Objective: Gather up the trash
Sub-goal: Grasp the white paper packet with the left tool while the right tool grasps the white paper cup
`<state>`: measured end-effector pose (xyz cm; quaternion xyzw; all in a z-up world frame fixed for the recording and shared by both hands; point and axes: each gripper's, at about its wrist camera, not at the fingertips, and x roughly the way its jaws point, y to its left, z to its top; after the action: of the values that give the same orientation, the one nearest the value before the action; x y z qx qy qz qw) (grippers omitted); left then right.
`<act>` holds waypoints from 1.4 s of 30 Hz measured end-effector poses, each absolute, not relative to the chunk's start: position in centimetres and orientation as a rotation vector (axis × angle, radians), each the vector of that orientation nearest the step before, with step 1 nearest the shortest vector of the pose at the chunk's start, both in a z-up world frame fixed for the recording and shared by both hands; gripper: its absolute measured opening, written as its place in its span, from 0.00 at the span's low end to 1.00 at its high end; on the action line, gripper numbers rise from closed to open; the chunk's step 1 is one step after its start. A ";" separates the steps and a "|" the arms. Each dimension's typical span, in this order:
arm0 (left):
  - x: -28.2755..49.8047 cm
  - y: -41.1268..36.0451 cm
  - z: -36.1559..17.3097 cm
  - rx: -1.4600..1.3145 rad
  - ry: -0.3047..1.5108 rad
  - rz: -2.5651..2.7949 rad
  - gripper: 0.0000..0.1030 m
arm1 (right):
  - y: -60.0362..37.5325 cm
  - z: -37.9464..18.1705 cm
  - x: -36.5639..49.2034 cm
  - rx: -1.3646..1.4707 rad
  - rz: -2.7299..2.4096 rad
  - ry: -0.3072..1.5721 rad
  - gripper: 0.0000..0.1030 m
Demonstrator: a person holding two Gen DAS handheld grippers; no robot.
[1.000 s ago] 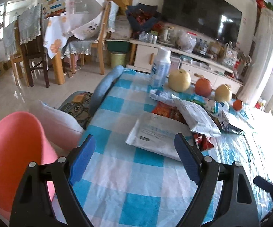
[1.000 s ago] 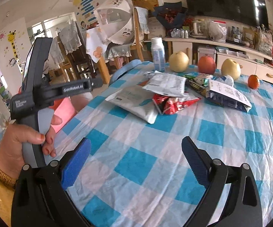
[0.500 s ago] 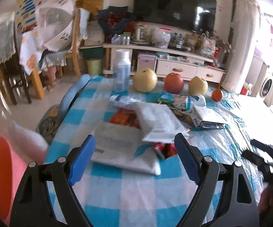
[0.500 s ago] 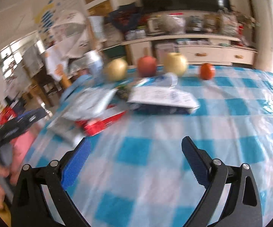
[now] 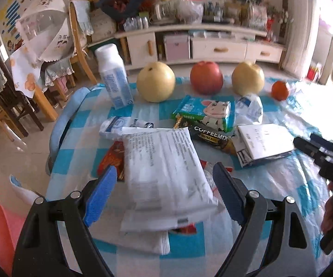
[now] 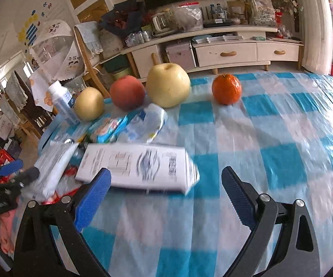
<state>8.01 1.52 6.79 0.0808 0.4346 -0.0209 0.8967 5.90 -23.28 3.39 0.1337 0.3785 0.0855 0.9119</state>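
Observation:
A heap of wrappers lies on the blue-checked tablecloth [image 6: 282,138]. In the left wrist view my left gripper [image 5: 164,194] stands open just over a white printed packet [image 5: 164,168], its pads either side and not pressing. A second white packet [image 5: 143,240] and a red wrapper [image 5: 111,159] lie under it. Behind are a green cartoon-cow packet [image 5: 203,113], a Coffeemix sachet [image 5: 210,136] and a flat white carton [image 5: 265,143]. My right gripper [image 6: 165,198] is open and empty, close behind that carton [image 6: 138,166].
Along the far table edge stand a white bottle [image 5: 113,78], two pears [image 5: 156,82] [image 5: 247,77], a red apple [image 5: 207,77] and an orange [image 5: 279,90]. A pink bin [image 5: 0,230] sits below the table's left edge. Chairs and a cabinet lie beyond.
Both grippers have swept across the table toward the heap of wrappers. The white packet now sits between the left pads and the carton lies before the right one. Both jaws stay wide.

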 end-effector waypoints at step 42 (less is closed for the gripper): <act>6.7 2.8 6.5 0.175 0.893 -0.067 0.88 | -24.3 1.9 11.4 0.410 0.341 0.826 0.92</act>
<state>6.66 2.77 6.48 0.0843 0.4312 -0.0325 0.8977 11.39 -24.29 1.92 0.1969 0.3964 0.1637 0.8817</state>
